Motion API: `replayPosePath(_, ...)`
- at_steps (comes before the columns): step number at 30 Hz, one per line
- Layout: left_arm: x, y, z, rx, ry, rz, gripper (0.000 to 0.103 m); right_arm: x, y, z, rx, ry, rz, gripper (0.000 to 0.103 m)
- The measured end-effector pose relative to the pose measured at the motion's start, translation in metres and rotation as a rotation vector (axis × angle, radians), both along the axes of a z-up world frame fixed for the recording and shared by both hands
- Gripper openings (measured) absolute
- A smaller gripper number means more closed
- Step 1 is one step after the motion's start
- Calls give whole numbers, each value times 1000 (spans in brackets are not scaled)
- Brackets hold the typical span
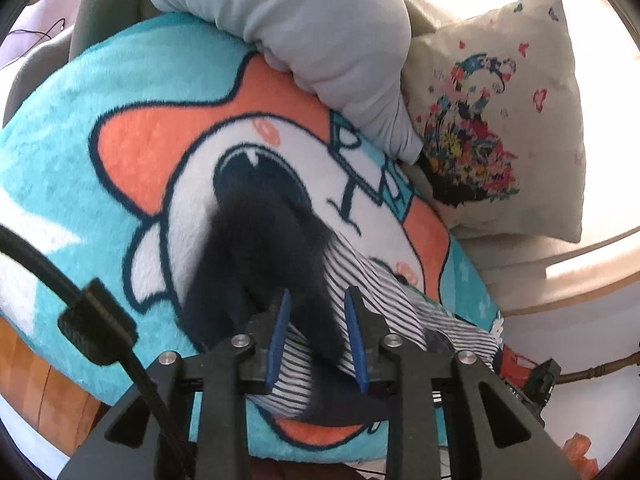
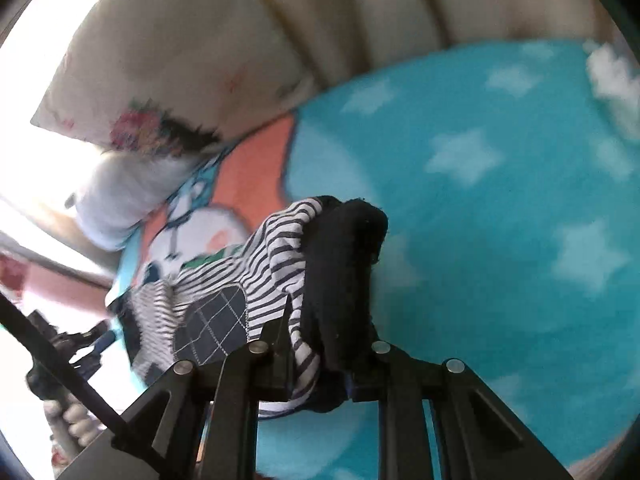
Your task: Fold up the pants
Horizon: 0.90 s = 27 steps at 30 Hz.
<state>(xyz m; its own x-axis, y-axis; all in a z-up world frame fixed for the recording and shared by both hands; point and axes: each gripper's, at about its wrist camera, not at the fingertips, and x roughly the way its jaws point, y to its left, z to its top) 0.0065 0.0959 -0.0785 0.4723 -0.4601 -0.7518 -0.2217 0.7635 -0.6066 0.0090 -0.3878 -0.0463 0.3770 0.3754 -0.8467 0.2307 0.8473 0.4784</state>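
Note:
The pants (image 1: 372,292) are small, black-and-white striped, with a dark cuff (image 1: 260,240) and a checked dark patch (image 2: 216,324). They hang stretched between both grippers over a teal cartoon blanket (image 1: 80,160). My left gripper (image 1: 316,300) is shut on one end, with striped cloth and the dark cuff between its blue pads (image 1: 354,332). My right gripper (image 2: 320,320) is shut on the other end, where a dark cuff (image 2: 344,264) bunches over its fingers. The left gripper also shows at the lower left of the right wrist view (image 2: 80,344).
A grey cushion (image 1: 320,40) and a cream pillow with a floral print (image 1: 500,120) rest on the blanket against the beige sofa back (image 2: 360,8). The blanket's front edge hangs over wood (image 1: 40,392). A red object (image 1: 516,364) lies below to the right.

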Motion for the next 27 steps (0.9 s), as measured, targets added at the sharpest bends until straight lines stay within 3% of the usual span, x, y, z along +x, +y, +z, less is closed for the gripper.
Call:
replayPosePath(3,1,-5,-3,6,7,0,29,1,-29,-3,-92,26,-50,19)
replayPosePath(5,3,-9,-7,6,24,1,29,2,-37,-13,-136,76,-42,32)
replayPosePath(7,5,-11,-13,-9,45,10,30,-1,-41,-12,-198,88,-66,37)
replayPosePath(11,13,-13,-19,-19,66,37,43,-11,-41,30,-295,-43,-115,43)
replayPosePath(13,18,-15,-21,0,70,44,47,-8,-23,49,-302,-105,-48,46)
replayPosePath(15,25,-16,-26,-13,80,45,53,-3,7,58,-243,-150,88,47)
replayPosePath(19,35,-15,-34,-43,103,49,56,8,110,53,-97,-200,438,47)
replayPosePath(23,28,-8,-31,-70,95,52,56,14,205,46,-112,-260,671,47)
replayPosePath(27,22,7,-29,-111,88,77,56,23,268,35,-140,-280,810,47)
